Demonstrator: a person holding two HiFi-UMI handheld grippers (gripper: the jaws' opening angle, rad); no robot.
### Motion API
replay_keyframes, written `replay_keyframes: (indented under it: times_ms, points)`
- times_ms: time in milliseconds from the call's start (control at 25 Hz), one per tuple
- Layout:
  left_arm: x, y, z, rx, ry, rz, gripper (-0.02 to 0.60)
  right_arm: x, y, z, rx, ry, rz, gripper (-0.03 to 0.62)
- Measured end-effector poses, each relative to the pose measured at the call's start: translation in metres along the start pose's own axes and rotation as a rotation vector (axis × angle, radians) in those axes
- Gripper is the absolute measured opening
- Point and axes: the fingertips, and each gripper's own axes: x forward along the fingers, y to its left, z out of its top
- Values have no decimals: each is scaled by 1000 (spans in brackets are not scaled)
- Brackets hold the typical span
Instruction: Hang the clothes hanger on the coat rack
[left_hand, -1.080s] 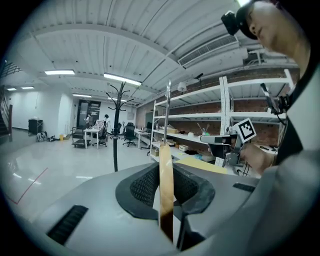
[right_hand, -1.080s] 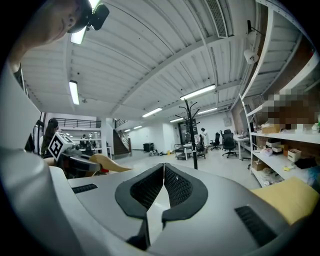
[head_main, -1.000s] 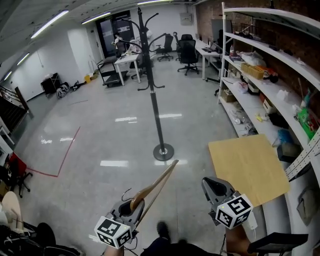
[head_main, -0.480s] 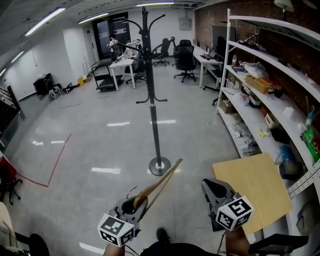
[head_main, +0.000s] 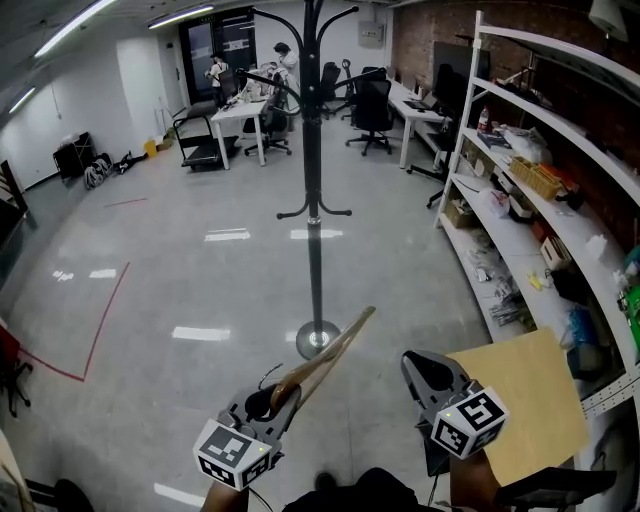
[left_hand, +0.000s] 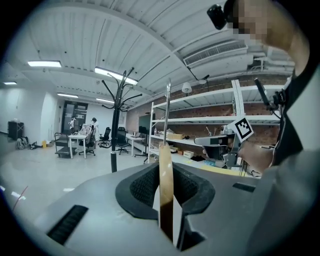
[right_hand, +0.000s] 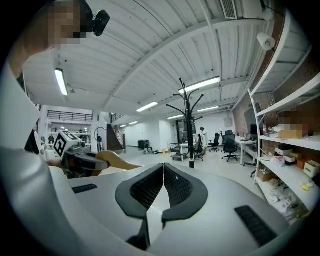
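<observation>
Two grippers sit low in the head view, so let's sweep across from the left. Out at nine o'clock a red tape line (head_main: 100, 320) runs over the glossy floor (head_main: 200, 260).

Down at seven o'clock comes the left gripper (head_main: 266, 402), and it has the clothes hanger (head_main: 325, 358)! The wooden arm slants up and away toward one o'clock, its far tip close to the rack's base in this view. In the left gripper view the hanger stands edge-on and upright. The ribbed pads (left_hand: 145, 187) are closed to a narrow gap on either side of the wood, and the thin metal hook (left_hand: 167, 115) rises toward twelve o'clock.

Dead centre, at twelve o'clock, stands the coat rack (head_main: 314, 200). It is a dark pole on a round base (head_main: 317, 338), well apart from both grippers, with its curved arms bare where they show. Office chairs (head_main: 375, 100) and desks sit far behind it.

Over to five o'clock is the right gripper (head_main: 425, 368), pointing the same way. Its own view shows the pads (right_hand: 150, 187) drawn together with nothing between them.

Just beside it, at four o'clock, lies a pale wooden board (head_main: 530, 400). At three o'clock the shelving (head_main: 520, 150) runs along the brick wall, loaded with clutter.
</observation>
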Motion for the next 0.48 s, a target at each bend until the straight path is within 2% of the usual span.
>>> replay_keyframes:
  times_ms: [160, 360, 480]
  points:
    - [47, 25, 14, 14, 8, -17, 52, 38, -32, 10, -7, -1, 24, 8]
    - [117, 57, 43, 19, -9, -7, 52, 93, -98, 29, -17, -61, 78, 9]
    - [151, 70, 68, 51, -12, -18, 52, 114, -133, 48, -22, -100, 95, 9]
